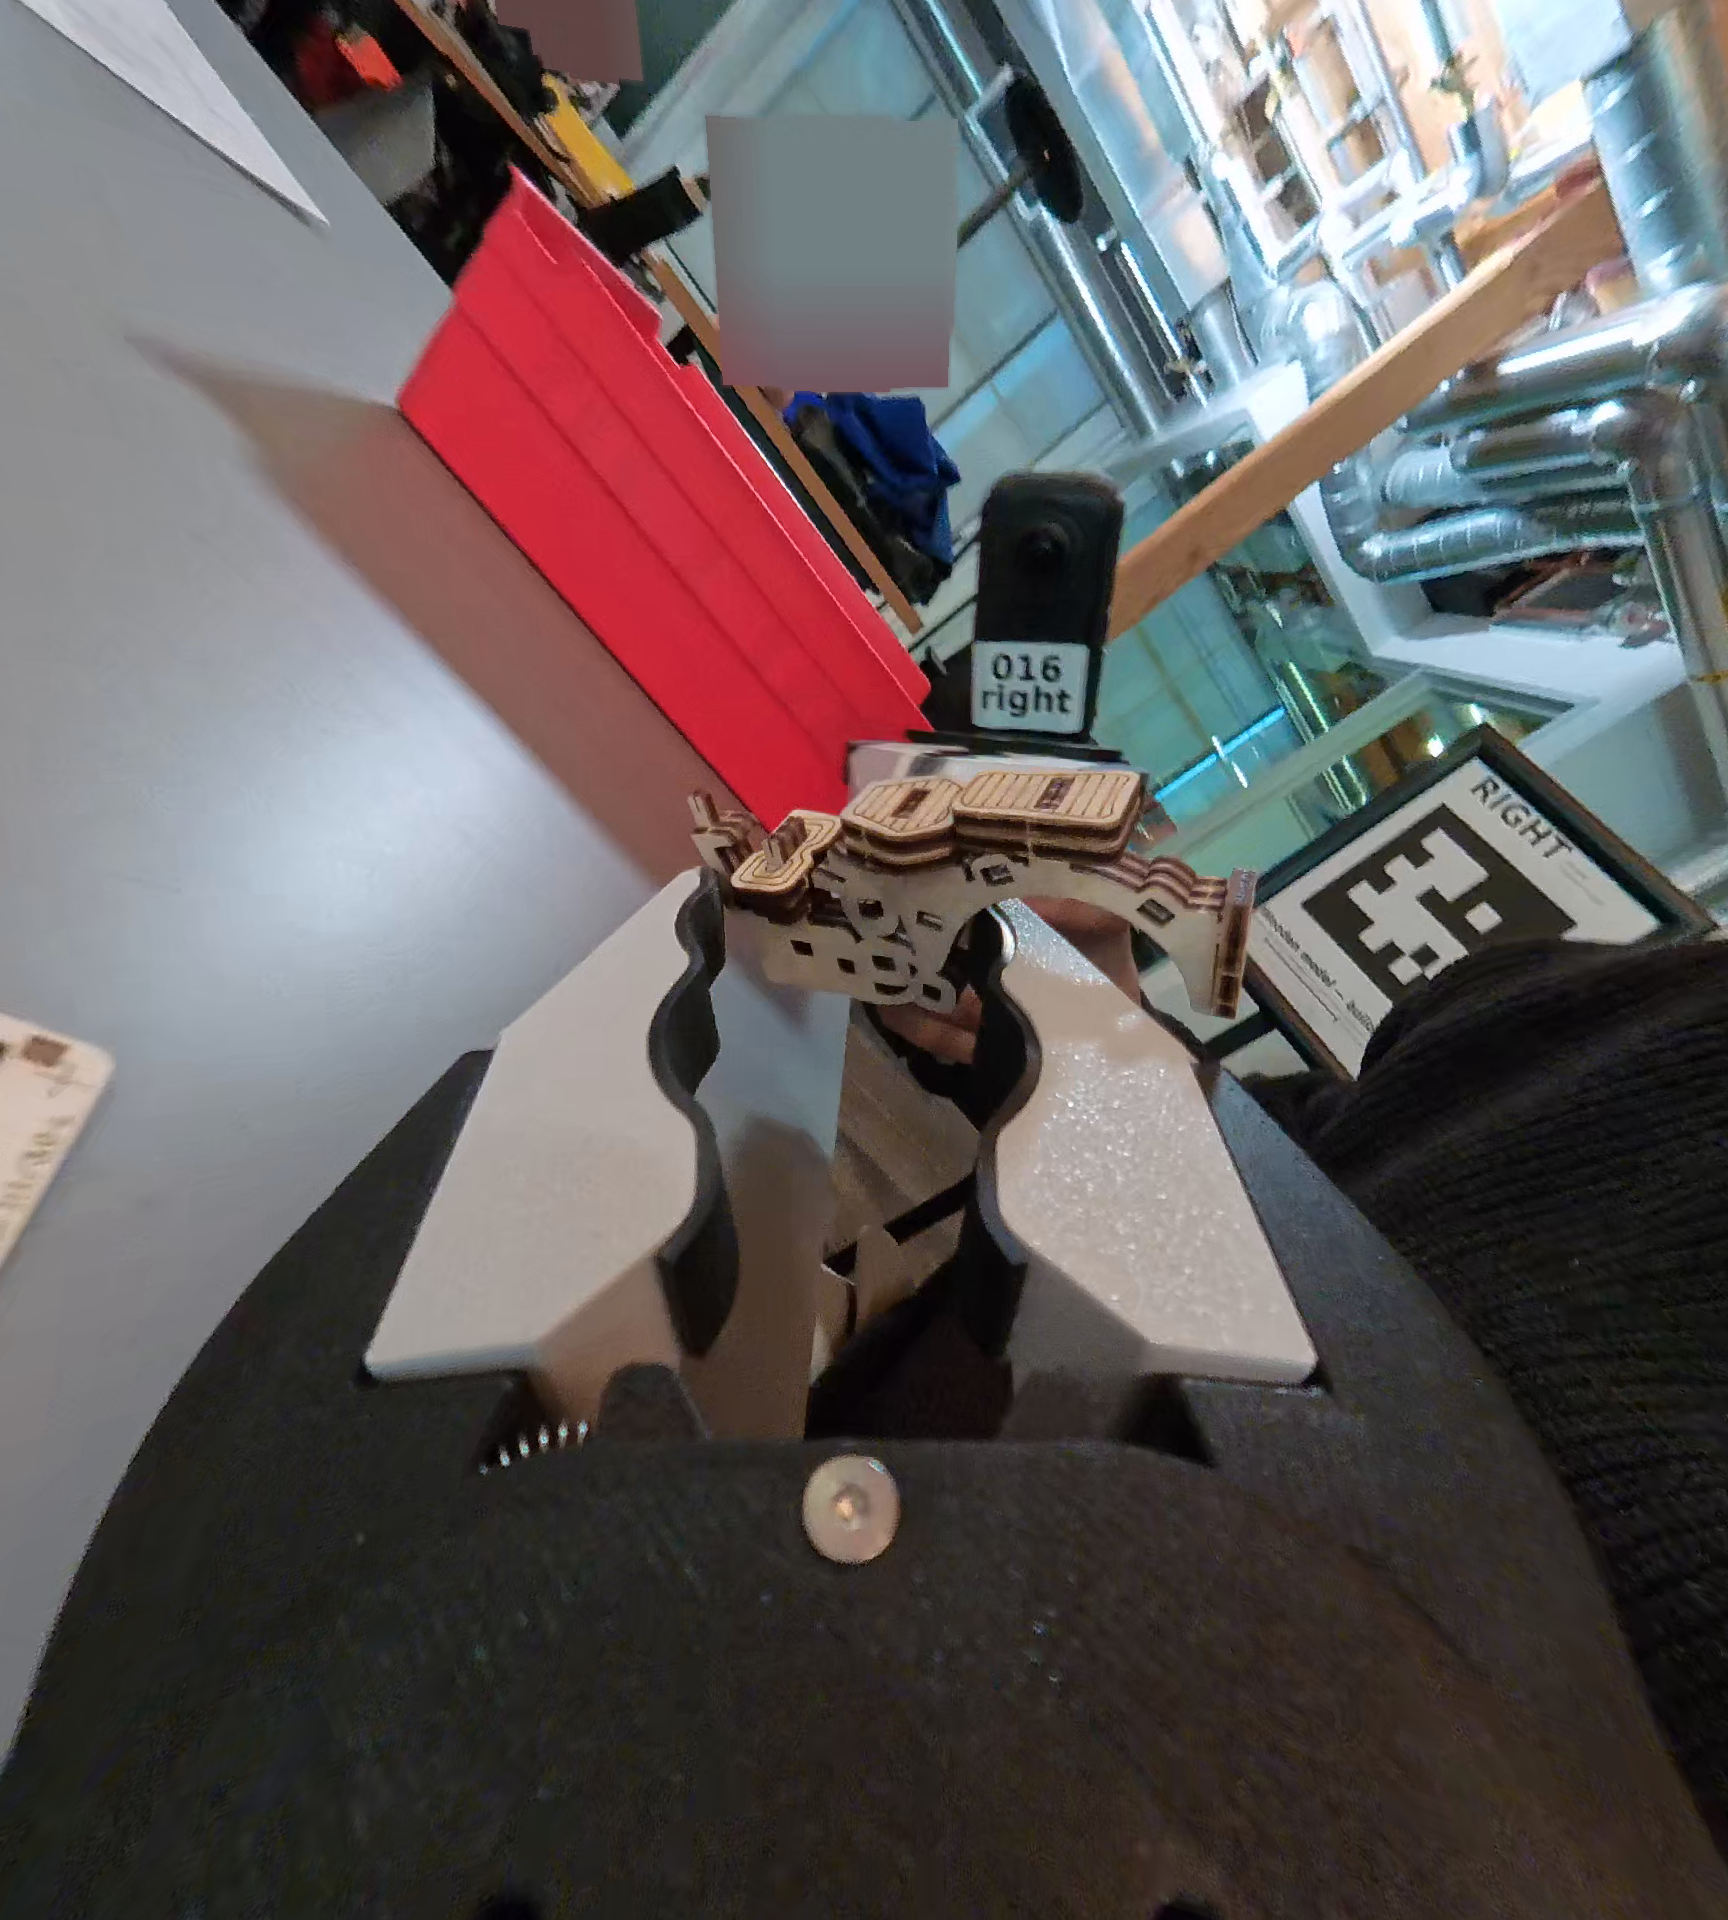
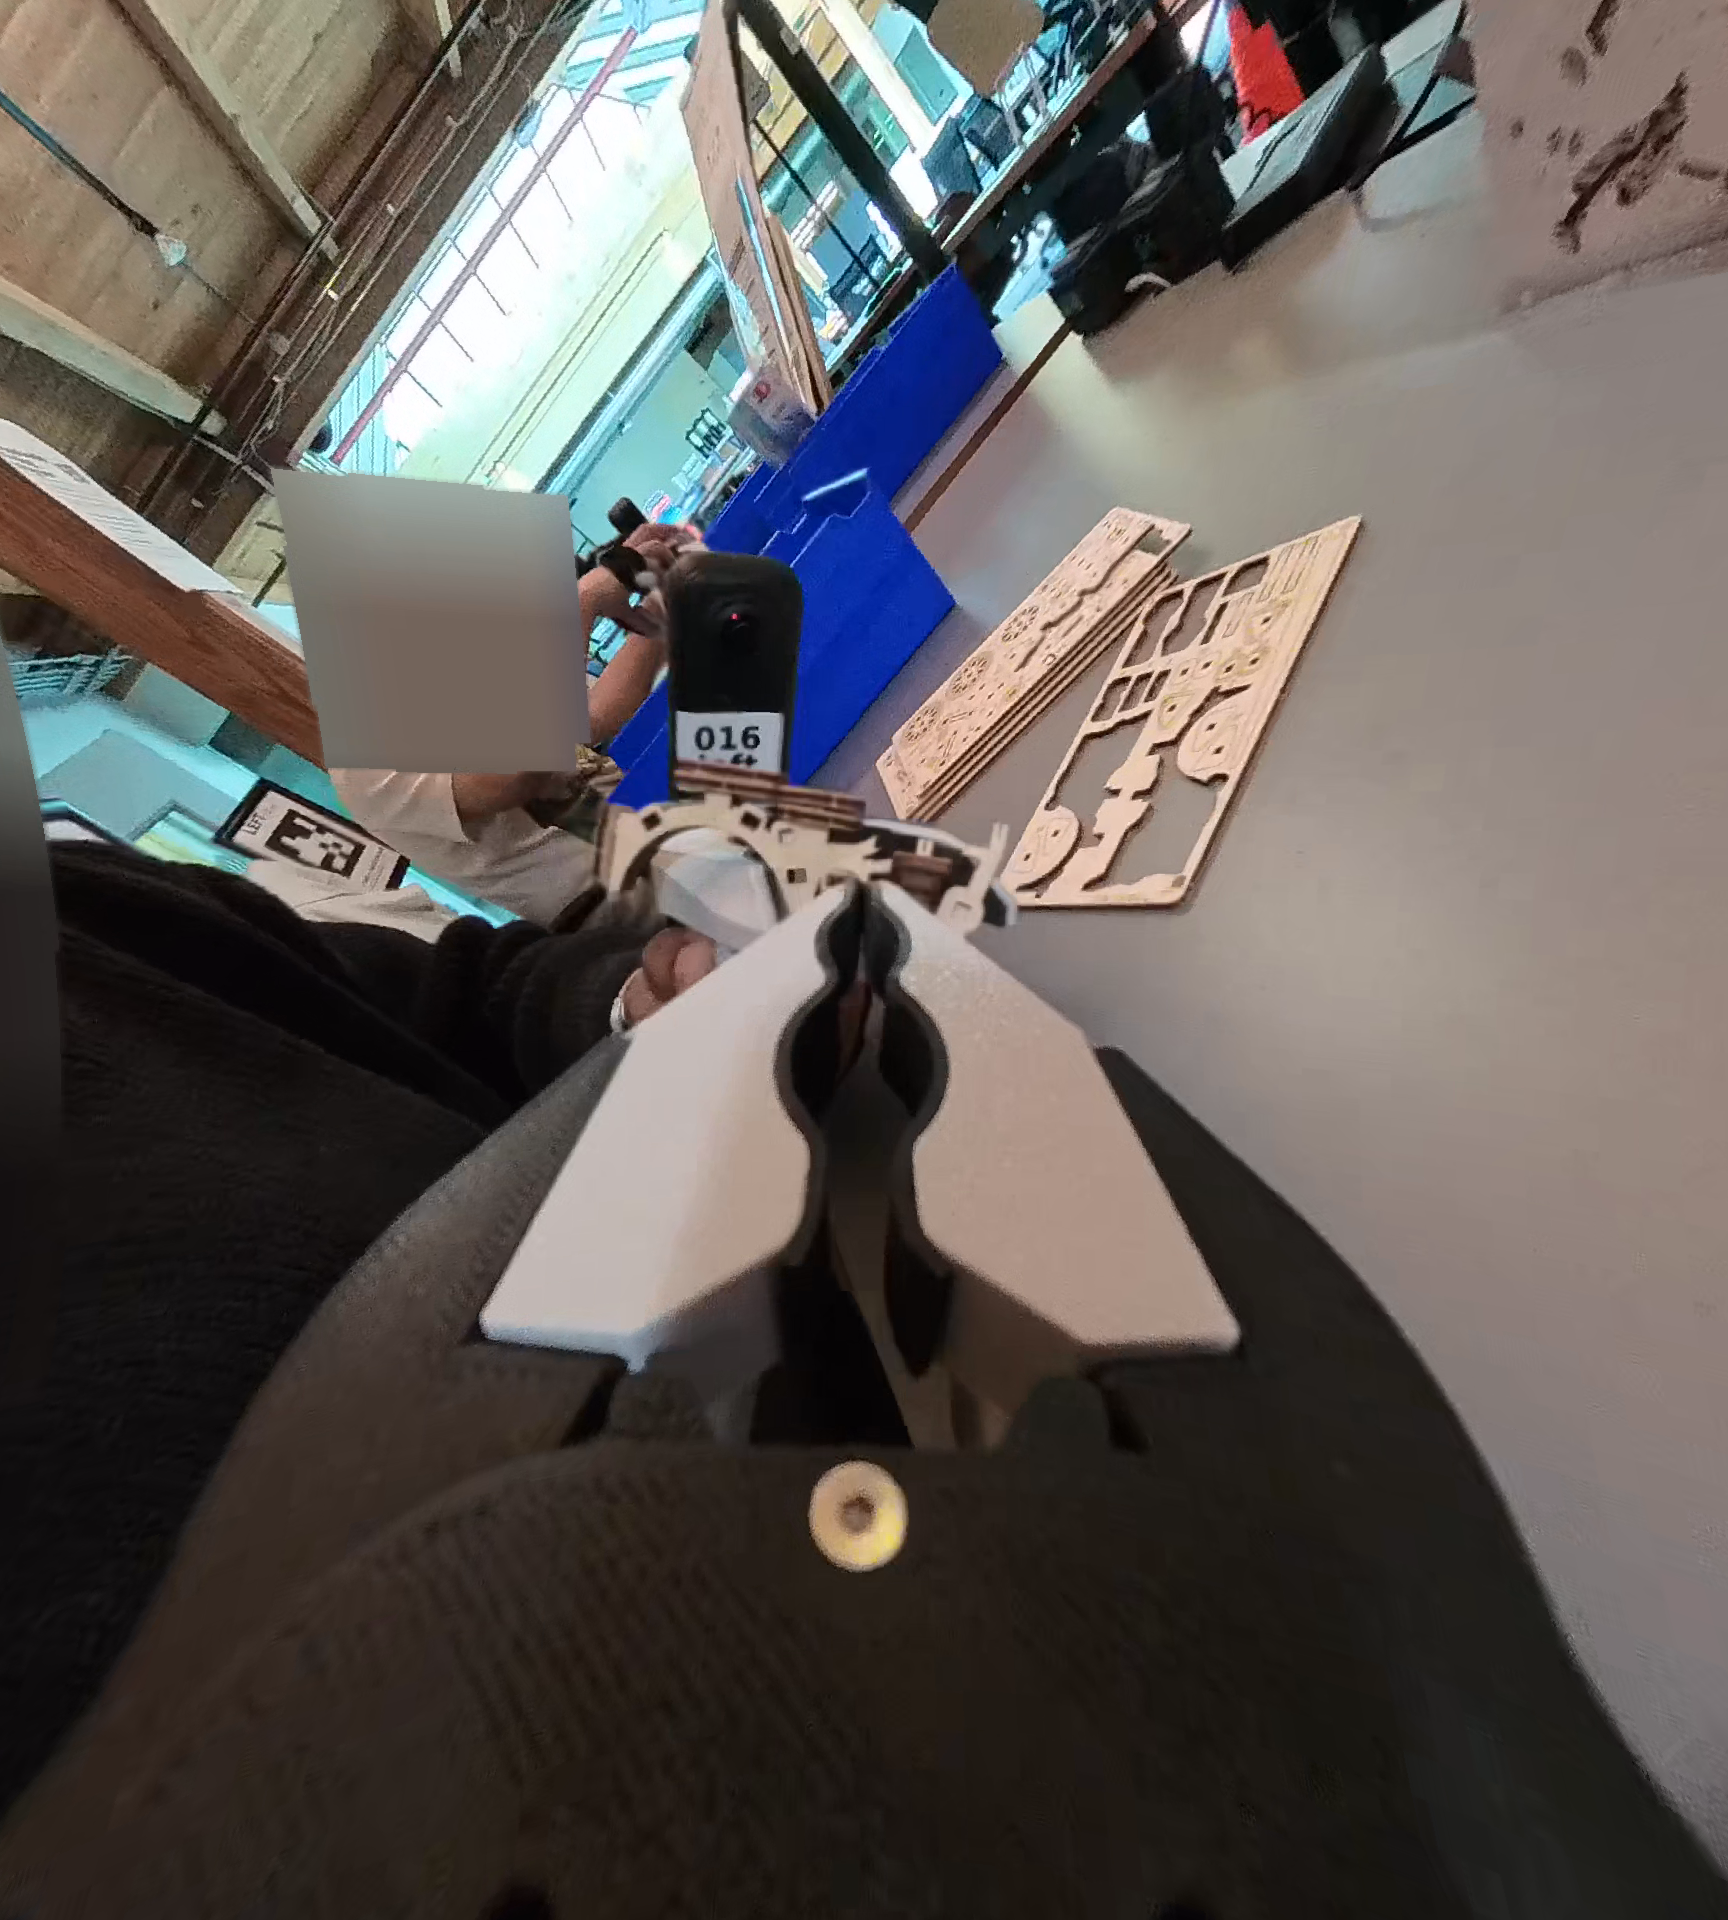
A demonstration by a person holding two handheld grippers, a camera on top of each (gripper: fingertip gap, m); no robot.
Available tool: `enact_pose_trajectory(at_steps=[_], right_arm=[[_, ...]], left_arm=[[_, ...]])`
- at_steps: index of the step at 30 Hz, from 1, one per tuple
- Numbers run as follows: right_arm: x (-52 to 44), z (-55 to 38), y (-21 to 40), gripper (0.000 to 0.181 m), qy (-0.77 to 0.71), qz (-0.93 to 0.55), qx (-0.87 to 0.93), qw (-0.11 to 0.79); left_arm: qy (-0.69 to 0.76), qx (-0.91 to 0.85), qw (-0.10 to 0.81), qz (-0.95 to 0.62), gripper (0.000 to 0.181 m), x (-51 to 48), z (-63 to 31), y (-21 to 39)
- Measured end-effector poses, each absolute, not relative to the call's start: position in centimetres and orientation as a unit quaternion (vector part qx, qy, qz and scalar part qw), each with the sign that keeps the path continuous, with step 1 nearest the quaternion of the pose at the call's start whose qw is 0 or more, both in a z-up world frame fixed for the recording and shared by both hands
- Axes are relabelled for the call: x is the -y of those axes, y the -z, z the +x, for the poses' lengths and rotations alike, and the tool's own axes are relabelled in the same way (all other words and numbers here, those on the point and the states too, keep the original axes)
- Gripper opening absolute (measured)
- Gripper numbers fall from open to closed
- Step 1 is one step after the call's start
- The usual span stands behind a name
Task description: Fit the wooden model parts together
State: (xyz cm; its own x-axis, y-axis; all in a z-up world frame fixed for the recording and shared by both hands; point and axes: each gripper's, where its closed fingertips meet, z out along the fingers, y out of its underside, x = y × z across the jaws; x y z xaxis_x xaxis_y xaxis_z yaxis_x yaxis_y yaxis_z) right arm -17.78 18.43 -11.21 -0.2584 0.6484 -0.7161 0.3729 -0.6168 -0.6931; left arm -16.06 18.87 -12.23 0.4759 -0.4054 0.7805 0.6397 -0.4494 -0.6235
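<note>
White wavy-edged fingers point(image 1: 569, 1143) on black bodies, silver screw point(image 1: 849, 1507), black knit sleeve point(image 1: 1587, 1247).

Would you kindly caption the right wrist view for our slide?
Right tongs shut on the wooden model, punched sheets lying on the grey table.

Red bins point(image 1: 652, 499), blue bins point(image 2: 870, 582), framed marker card point(image 1: 1442, 894), grey table point(image 2: 1462, 727)

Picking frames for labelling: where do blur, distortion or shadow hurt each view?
Left wrist view: wooden model sharp, table smeared, red bin casts a soft shadow. Right wrist view: fisheye bends the edges, windows blown out, part sheets readable.
</note>
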Motion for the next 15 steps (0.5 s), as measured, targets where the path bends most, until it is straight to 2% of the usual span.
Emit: enact_pose_trajectory(at_steps=[15], right_arm=[[-17.8, -17.3, 11.1, 0.000, -0.653, -0.598, 0.449, 0.119]], left_arm=[[0.492, 0.082, 0.515, -0.697, 0.045, -18.9, -15.9, 12.9]])
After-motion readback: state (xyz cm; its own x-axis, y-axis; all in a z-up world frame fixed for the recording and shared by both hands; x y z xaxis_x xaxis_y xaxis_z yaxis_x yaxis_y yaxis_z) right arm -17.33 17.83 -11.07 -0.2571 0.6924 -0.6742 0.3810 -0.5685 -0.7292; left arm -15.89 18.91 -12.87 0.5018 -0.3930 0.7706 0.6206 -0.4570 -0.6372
